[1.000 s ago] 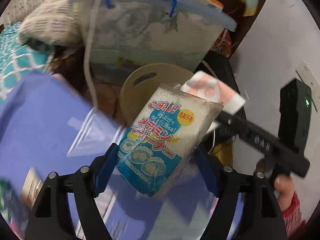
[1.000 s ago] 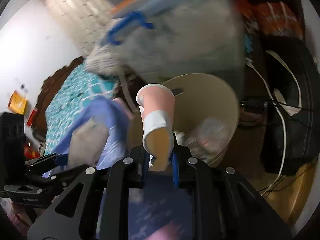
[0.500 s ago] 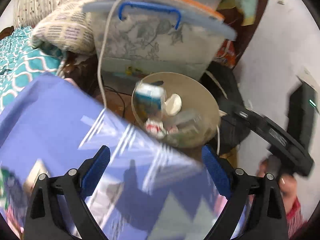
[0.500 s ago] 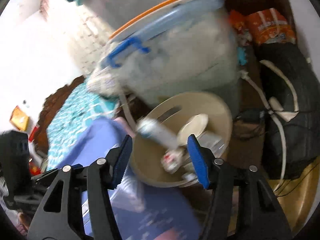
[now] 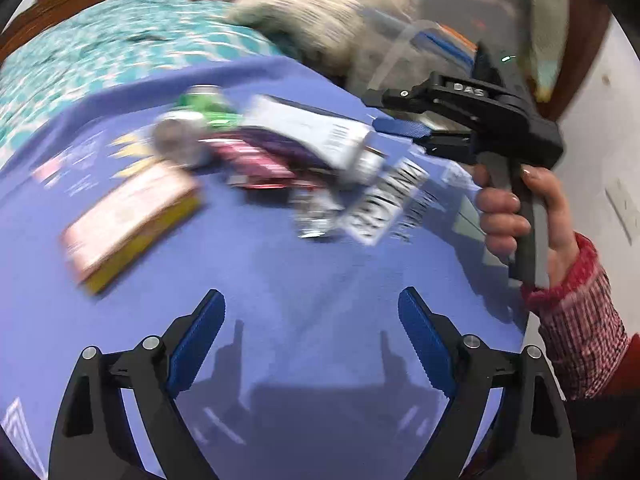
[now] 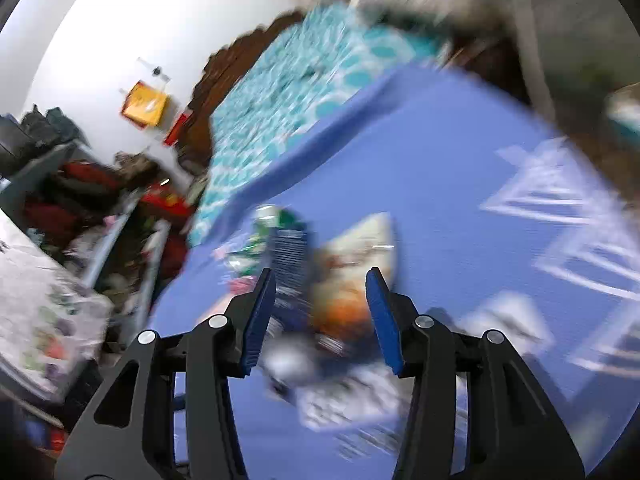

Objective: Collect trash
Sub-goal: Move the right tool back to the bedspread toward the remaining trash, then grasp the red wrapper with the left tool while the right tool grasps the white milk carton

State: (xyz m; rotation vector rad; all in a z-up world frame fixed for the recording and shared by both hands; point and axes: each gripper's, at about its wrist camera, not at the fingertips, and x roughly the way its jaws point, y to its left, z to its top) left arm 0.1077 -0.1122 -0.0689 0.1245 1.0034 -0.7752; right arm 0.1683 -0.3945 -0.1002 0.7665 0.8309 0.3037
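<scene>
Several pieces of trash lie on a blue cloth (image 5: 304, 280): a pink and yellow box (image 5: 128, 216), a green can (image 5: 200, 108), a white carton (image 5: 308, 136), a red wrapper (image 5: 256, 164) and a black-and-white wrapper (image 5: 384, 204). My left gripper (image 5: 312, 340) is open and empty above the cloth, short of the pile. My right gripper (image 6: 320, 316) is open and empty over a dark blue packet (image 6: 290, 272) and an orange-printed wrapper (image 6: 352, 280); it also shows in the left wrist view (image 5: 400, 126) at the pile's right edge. Both views are motion-blurred.
A teal patterned bedspread (image 5: 100, 60) lies behind the cloth, with a pillow (image 5: 320, 20) and a clear storage box (image 5: 460, 8) at the back right. In the right wrist view a cluttered shelf (image 6: 80, 200) and a white wall (image 6: 120, 20) stand to the left.
Both grippers let go of their trash, the sponge packet and the pink cup, into the beige bin. Both then swung away from the bin to the pile on the blue cloth.
</scene>
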